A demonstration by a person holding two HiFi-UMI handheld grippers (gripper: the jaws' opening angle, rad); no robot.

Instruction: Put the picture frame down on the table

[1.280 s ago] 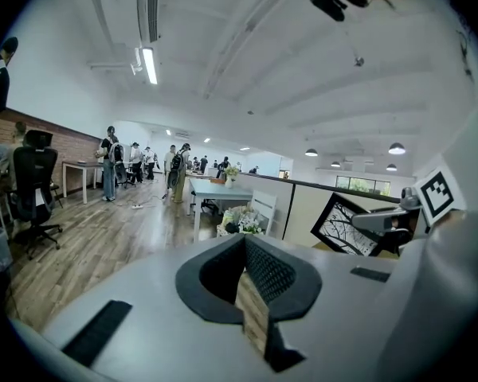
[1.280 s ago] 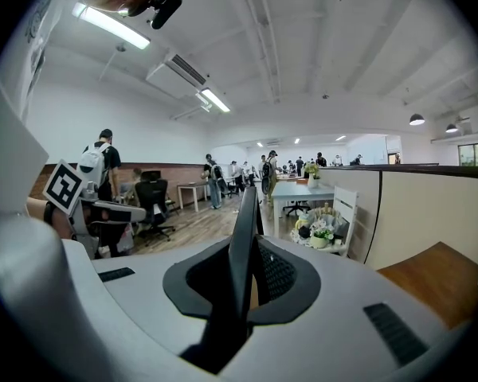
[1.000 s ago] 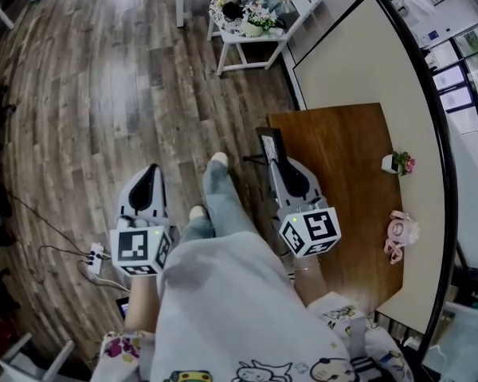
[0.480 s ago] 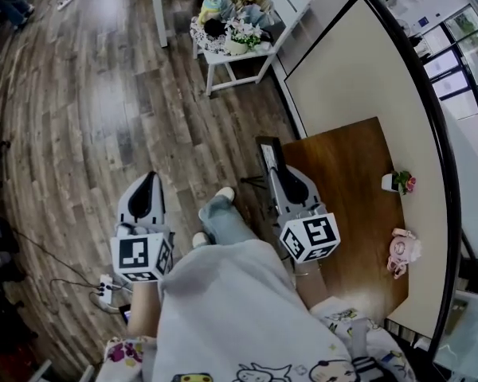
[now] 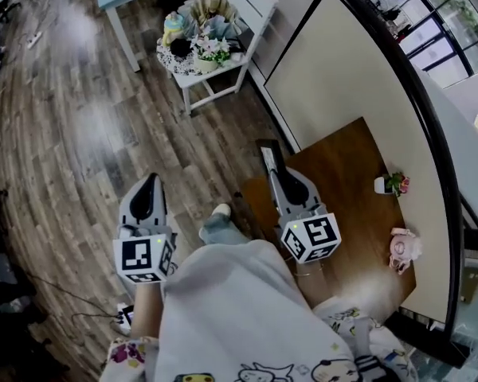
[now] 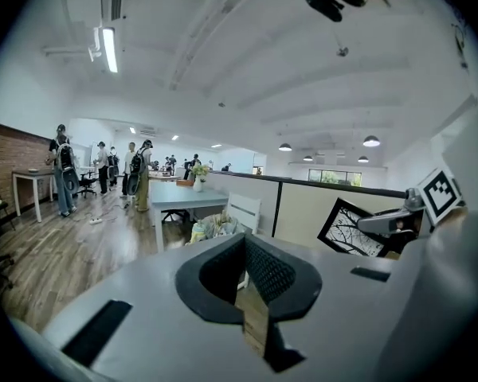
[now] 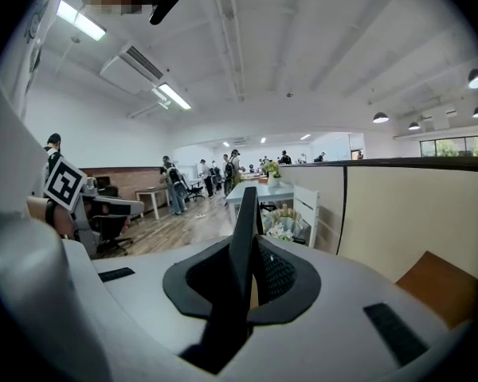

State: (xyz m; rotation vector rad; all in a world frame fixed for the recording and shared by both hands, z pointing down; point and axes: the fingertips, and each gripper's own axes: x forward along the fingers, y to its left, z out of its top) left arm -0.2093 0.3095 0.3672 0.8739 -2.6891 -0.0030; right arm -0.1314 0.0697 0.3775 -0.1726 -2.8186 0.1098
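At lower left, the left gripper [image 5: 149, 183] has its jaws together on nothing. To its right, the right gripper [image 5: 277, 177] clamps the black picture frame [image 5: 267, 156] edge-on, in the air by the left edge of the brown wooden table [image 5: 358, 213]. I judge the setting-down is not yet done. No writing is legible; the cubes show only square markers.

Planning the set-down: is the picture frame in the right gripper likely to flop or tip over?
Likely stiff: the picture frame juts out straight though the right gripper clamps only one edge. Seen edge-on it is very thin, so stood upright on the table it would probably tip.
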